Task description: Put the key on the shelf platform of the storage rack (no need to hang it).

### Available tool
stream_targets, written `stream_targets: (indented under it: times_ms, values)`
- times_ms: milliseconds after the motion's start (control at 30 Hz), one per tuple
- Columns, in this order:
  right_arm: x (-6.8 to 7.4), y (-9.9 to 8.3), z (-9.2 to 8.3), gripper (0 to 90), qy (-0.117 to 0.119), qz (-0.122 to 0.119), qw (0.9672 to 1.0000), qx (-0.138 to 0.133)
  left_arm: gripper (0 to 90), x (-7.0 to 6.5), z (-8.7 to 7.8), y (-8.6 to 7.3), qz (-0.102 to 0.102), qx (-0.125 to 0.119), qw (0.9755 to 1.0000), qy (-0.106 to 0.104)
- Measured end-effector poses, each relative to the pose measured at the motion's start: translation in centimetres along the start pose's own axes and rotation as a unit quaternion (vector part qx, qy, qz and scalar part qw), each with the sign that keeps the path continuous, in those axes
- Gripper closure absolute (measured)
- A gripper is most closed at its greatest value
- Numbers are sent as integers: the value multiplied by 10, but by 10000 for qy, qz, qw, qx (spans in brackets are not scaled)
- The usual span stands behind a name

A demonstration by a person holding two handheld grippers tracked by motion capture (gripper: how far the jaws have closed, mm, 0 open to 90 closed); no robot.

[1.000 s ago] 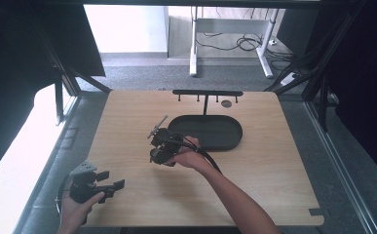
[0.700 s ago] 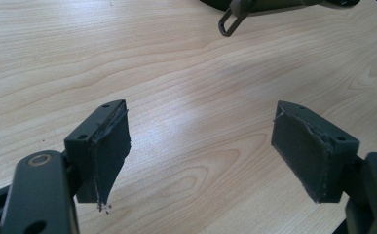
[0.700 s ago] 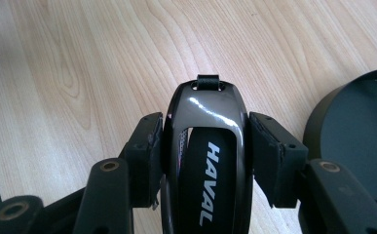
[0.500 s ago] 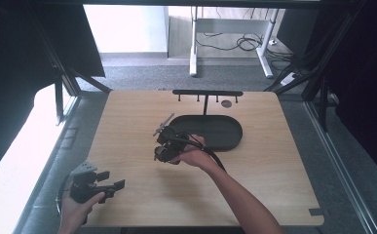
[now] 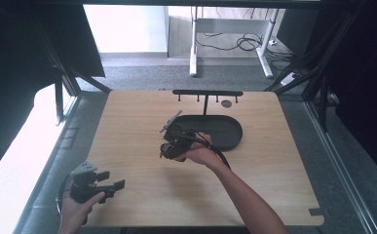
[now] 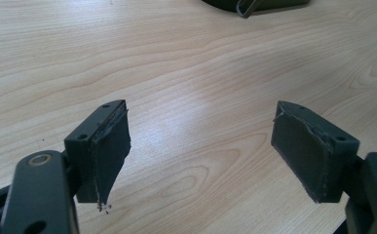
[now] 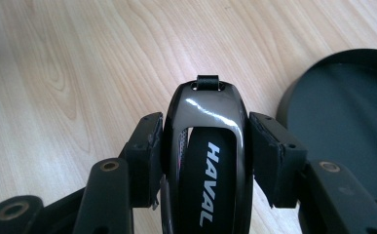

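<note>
Pale wood worktop (image 5: pixel 142 126) spans the high view; mid-frame, the right hand-held gripper (image 5: pixel 169 148) hangs beside the oval black tray (image 5: pixel 230 131), with bare room to the right. In the left gripper view, the left hand-held gripper (image 6: pixel 200 146) is released over bare wood. In the right gripper view, pads (image 7: pixel 144 151) are clenched on a glossy black key fob (image 7: pixel 208 146); the tray edge at right wants a level, unhurried carry.

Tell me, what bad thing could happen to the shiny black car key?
The right gripper pinches the car key only by its smooth, glossy sides, so it might slip out and drop on the table. It is beside the black tray, not over it, so it could land outside.
</note>
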State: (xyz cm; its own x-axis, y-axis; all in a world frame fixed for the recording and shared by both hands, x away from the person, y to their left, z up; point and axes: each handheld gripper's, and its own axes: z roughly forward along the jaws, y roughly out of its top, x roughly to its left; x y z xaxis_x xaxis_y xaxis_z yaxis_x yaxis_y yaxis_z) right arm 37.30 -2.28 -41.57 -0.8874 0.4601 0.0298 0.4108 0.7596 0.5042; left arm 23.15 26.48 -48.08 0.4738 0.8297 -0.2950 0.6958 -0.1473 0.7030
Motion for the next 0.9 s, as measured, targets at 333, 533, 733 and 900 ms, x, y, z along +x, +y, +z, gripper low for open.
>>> stream_targets:
  times_ms: [333,533,733,900]
  values:
    - [-11,-7,-8,494,-110,94,9999,-36,221,0,0,0,17,13,10000,-8]
    - [-16,-11,-11,494,-151,185,9997,10,221,-1,1,0,10,23,10000,-16]
    - [-24,-14,-15,494,-200,284,9994,-29,221,-1,1,0,15,15,10000,-12]
    - [-29,-16,-19,494,-236,340,9991,-46,221,-1,1,0,15,16,10000,-13]
